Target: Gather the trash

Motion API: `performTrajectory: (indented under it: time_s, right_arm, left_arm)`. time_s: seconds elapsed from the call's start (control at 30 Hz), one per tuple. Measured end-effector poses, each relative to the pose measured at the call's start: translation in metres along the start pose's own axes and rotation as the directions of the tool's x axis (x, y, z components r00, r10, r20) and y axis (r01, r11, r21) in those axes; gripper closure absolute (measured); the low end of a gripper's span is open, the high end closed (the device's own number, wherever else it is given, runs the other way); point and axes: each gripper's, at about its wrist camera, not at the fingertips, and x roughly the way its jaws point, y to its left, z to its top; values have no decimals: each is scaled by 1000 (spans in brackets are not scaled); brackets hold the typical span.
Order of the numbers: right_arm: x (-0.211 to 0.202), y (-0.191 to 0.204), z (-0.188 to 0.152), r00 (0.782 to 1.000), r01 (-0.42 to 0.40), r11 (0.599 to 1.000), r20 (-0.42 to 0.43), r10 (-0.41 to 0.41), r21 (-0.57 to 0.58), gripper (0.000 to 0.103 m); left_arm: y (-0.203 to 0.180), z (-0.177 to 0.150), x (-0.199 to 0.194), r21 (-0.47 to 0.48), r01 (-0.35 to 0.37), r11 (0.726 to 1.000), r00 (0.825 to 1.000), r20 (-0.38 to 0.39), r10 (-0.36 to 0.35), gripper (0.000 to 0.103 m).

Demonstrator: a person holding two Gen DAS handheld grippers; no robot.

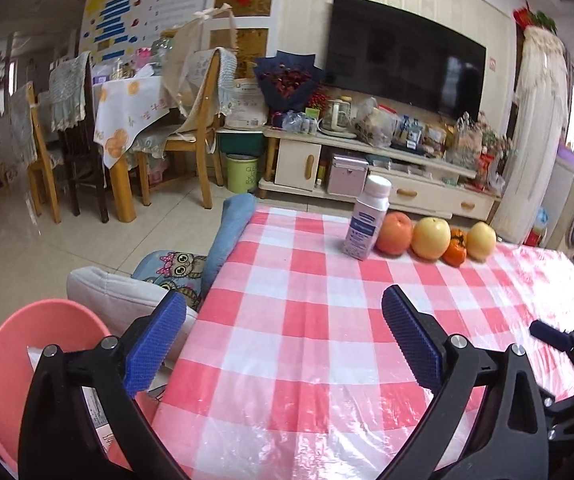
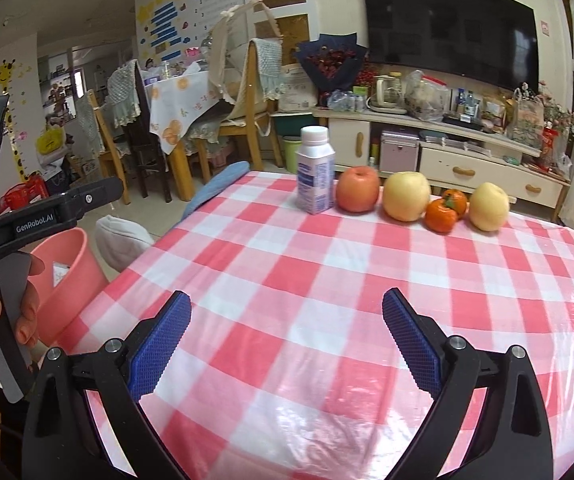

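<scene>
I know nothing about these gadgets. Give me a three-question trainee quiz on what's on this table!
1. True or false: the white plastic bottle with the blue label stands upright at the left end of the fruit row.
2. How many small orange tangerines sit between the two yellow apples?
3. Where is the pink plastic bin? A) on the red-and-white checked tablecloth B) off the table's left edge, lower down C) behind the fruit

Key:
1. True.
2. Two.
3. B. The left gripper and right gripper both hover with jaws open, holding nothing.
</scene>
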Motion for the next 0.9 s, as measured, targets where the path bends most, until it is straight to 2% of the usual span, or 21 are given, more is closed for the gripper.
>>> performTrajectory:
  time_s: [0.4, 0.6, 0.8, 0.9]
  right_arm:
    - [-18, -56, -4, 992, 118, 993, 31, -118, 16, 8]
    - [-26, -71, -6, 985, 166, 986, 46, -166, -1, 8]
    - [-35, -84, -6, 974, 216, 976, 70, -214, -23, 8]
    - [-39, -93, -6, 971, 227, 974, 78, -226, -10, 8]
  left_arm:
    - [-59, -8, 11, 30, 91, 995, 995, -28, -91, 4]
    - [-79, -11, 14, 28, 107, 994, 994, -28, -106, 4]
    - [-102, -13, 15, 68, 101, 993, 995, -22, -100, 4]
    - [-114, -15, 16, 86, 123, 989, 992, -33, -121, 4]
